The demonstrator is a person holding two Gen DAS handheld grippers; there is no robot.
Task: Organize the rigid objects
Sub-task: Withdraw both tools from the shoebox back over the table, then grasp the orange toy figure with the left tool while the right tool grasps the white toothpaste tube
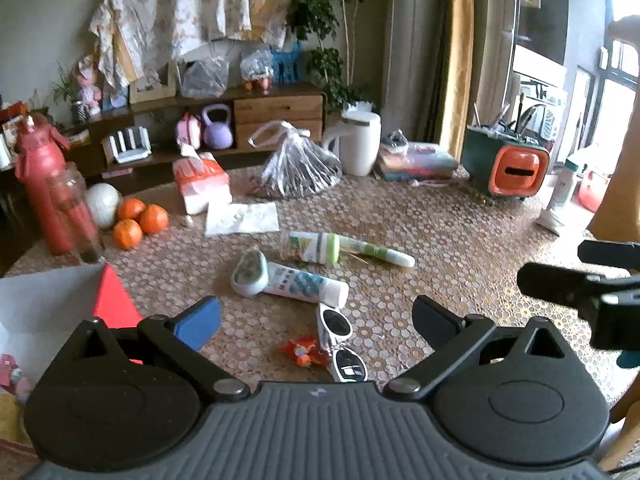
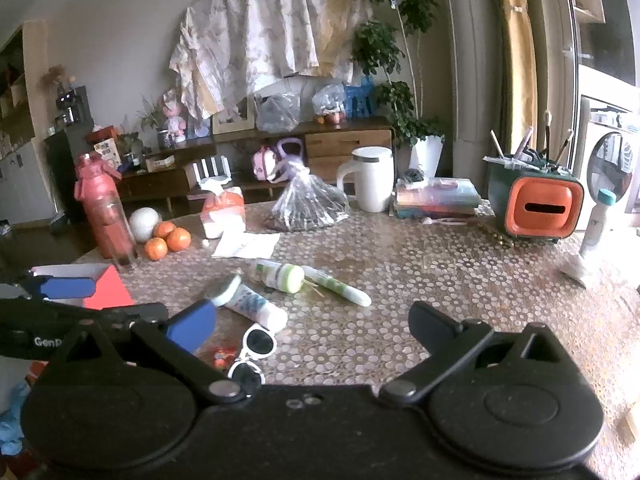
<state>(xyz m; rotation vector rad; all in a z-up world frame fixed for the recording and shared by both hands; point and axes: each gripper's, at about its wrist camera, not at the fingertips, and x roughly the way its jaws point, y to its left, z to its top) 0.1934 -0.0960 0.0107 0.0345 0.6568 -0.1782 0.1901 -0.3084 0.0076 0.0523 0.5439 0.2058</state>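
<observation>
We are hovering both grippers, left [image 1: 316, 320] and right [image 2: 312, 322], jaws wide and empty, near the table's [image 1: 460, 248] front edge; the sunglasses [image 1: 340, 344] look light, stiff, slippery: pinch the bridge.

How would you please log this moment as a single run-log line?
left gripper: open, empty | right gripper: open, empty | white sunglasses: on table, between left fingers, ungrasped | box: left
</observation>
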